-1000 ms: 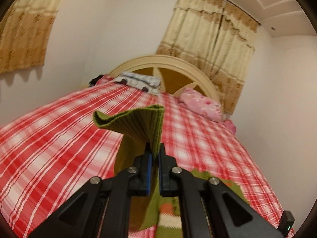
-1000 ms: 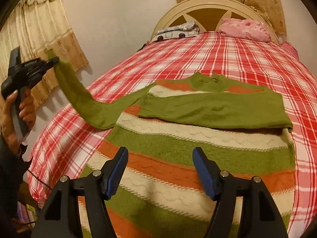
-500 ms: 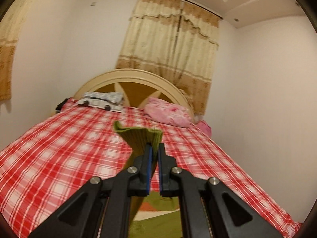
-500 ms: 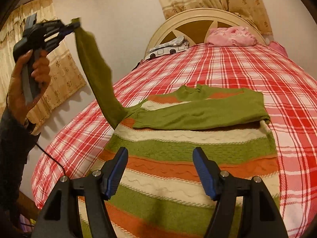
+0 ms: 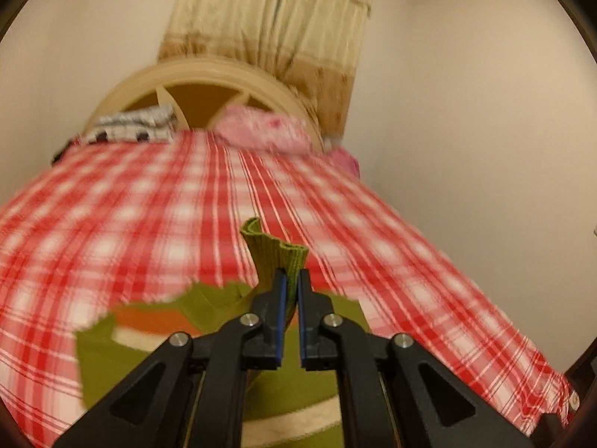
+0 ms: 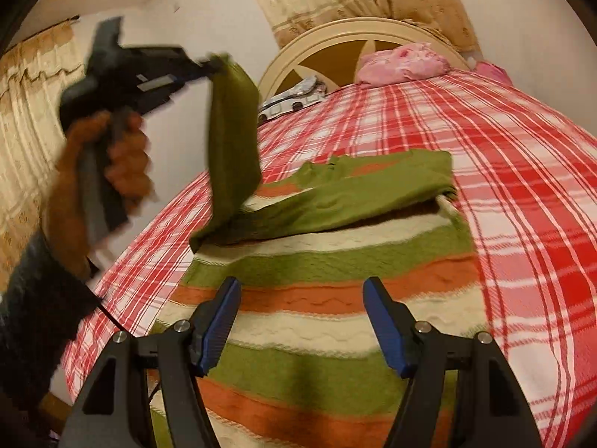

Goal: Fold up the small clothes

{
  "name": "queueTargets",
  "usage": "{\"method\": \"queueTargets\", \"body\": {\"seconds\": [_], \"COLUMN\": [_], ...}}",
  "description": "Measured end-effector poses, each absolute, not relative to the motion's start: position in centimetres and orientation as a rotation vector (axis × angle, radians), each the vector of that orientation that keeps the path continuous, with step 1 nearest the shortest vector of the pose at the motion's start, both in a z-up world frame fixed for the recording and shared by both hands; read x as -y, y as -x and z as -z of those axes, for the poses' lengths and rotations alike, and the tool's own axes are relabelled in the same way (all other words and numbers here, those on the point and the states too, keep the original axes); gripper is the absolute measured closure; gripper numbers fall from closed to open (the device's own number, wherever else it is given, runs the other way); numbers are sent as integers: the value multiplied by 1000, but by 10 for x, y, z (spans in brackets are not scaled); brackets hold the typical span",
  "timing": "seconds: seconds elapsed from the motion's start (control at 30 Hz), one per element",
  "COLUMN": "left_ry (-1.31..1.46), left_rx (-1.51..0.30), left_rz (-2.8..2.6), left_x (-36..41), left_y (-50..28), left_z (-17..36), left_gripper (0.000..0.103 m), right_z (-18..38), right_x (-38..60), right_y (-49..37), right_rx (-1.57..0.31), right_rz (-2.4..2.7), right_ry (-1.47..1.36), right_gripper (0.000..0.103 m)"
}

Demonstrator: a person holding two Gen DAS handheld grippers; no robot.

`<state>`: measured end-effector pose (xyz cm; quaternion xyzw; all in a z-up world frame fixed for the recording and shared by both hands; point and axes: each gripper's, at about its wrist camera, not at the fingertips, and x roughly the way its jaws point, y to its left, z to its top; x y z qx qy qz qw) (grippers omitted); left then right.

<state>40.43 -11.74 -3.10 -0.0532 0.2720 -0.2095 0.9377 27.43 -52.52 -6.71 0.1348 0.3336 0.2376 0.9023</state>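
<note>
A striped sweater [image 6: 321, 298], green, orange and cream, lies flat on the red plaid bed [image 6: 503, 156]. Its right sleeve [image 6: 358, 198] is folded across the chest. My left gripper [image 5: 290, 280] is shut on the green cuff [image 5: 274, 250] of the left sleeve. In the right wrist view that gripper [image 6: 212, 63] holds the sleeve [image 6: 231, 138] up high, over the sweater's left shoulder. My right gripper [image 6: 300, 291] is open and empty, hovering over the sweater's lower body.
A cream headboard [image 6: 335, 37] stands at the far end of the bed with a pink pillow [image 6: 403, 63] and a patterned pillow [image 6: 294, 99]. Curtains [image 5: 276, 30] hang behind. A white wall [image 5: 485, 130] runs along the bed's right side.
My left gripper has carried the sleeve cuff up and rightward, from out at the bed's left side to above the sweater. My right gripper stayed open over the sweater.
</note>
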Motion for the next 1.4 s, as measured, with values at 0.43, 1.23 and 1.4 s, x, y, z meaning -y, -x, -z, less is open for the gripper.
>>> {"method": "queueTargets", "body": {"seconds": [0.43,1.23,1.4], "left_ry": [-67,-13,-2], "left_rx": [-592,-819,-866], "left_rz": [437,26,50], "left_x": [159,-21,-22], "left_y": [-383,-328,-332], "left_z": [54,163,171], "left_gripper": [51,21,21], "right_z": [93,79,108], "right_x": [535,503,481], "right_y": [-274,-442,-469], "right_rx": [-731,-915,-1030], "right_rz": [-472,-324,-330], "right_ry": [-301,-149,-137], "right_gripper": [34,39,79]}}
